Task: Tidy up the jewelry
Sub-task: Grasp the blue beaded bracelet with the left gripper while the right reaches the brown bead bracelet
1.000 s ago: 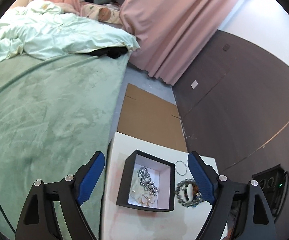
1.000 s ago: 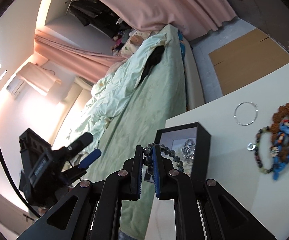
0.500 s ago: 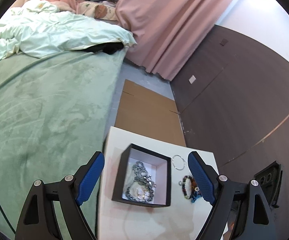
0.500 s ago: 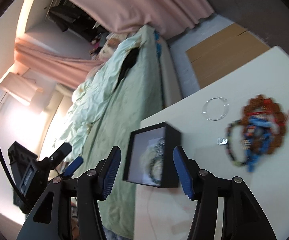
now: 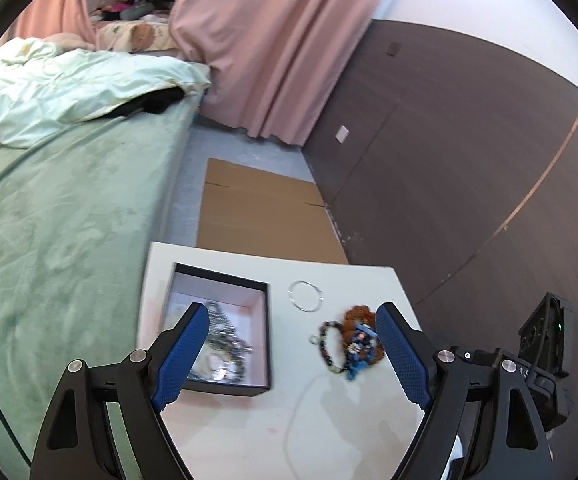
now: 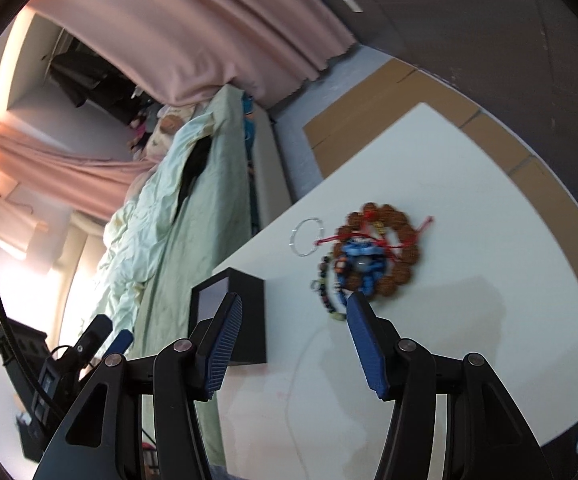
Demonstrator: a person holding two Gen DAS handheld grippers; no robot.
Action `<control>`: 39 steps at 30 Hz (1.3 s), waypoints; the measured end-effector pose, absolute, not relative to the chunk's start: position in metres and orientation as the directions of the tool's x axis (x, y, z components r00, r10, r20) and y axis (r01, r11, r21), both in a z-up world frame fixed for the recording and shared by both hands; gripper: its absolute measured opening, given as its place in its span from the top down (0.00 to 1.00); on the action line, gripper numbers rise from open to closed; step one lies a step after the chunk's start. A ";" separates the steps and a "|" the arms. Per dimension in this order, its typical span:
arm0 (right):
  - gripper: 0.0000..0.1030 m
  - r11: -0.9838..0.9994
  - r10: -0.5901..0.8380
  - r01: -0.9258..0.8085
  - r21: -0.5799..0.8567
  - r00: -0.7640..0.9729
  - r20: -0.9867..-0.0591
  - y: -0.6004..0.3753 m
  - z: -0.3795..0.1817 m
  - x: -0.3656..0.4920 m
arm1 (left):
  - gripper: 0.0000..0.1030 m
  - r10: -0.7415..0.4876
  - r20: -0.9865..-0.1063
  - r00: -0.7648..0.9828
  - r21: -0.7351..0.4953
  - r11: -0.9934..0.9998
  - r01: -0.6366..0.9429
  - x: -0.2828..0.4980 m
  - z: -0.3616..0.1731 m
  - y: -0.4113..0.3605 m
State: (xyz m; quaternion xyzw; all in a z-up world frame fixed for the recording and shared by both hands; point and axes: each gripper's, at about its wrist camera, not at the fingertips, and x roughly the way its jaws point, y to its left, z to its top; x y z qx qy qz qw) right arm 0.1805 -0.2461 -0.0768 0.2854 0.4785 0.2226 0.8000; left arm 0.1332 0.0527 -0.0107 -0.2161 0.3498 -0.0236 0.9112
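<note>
A black box with a pale lining stands on the white table and holds a heap of silvery and dark beaded jewelry. To its right lie a thin silver bangle, a small ring, and a pile of bracelets. My left gripper hangs open above them with nothing between its pads. In the right wrist view the box is seen from its side, next to the bangle and a brown bead bracelet. My right gripper is open and empty, just short of the pile.
A green bed with a pale duvet runs along the table's left side. Flattened cardboard lies on the floor beyond the table. A dark panelled wall stands to the right, pink curtains behind. A thin white thread lies on the table.
My right gripper was shut on a dark bead bracelet over the box; it has opened and no longer holds it. Both grippers have shifted right, from the box toward the bracelet pile.
</note>
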 end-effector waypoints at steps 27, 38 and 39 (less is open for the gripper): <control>0.46 0.757 0.586 0.065 0.650 0.371 -0.720 -0.278 -0.110 0.223 | 0.62 -0.341 -0.764 0.548 -0.373 0.926 0.057 0.207 -0.091 -0.054; 0.46 0.753 0.600 0.078 0.654 0.329 -0.730 -0.273 -0.118 0.247 | 0.64 -0.330 -0.809 0.486 -0.322 0.941 0.104 0.232 -0.118 -0.075; 0.46 0.754 0.600 0.074 0.653 0.327 -0.730 -0.272 -0.117 0.248 | 0.69 -0.329 -0.815 0.478 -0.316 0.942 0.110 0.234 -0.121 -0.077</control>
